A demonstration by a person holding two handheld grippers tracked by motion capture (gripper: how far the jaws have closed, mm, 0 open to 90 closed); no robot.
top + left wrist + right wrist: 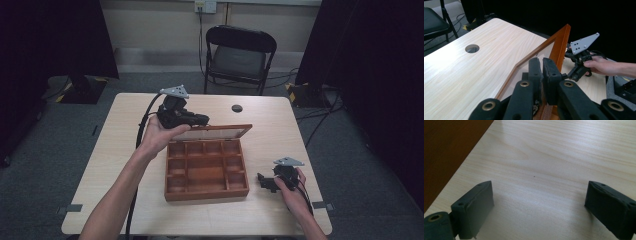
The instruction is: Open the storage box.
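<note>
Here, the left gripper (542,68) clamps the raised glass-panelled lid (220,132) of the compartmented brown wooden box (206,171); right of the box, the right gripper (264,181) rests spread wide on the pale wooden table (125,150).

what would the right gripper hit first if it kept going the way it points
Probably the wooden box: the right gripper, fingers open, points at its right side wall across a strip of bare table, though depth is unclear.

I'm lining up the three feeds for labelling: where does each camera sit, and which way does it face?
High view: above the person's side, looking forward and down on the table; both forearms show.
Left gripper view: rides the left tool, shut on the box lid, facing the right tool.
Right gripper view: rides the right tool, open, facing the tabletop.
All three show the wooden box.
</note>
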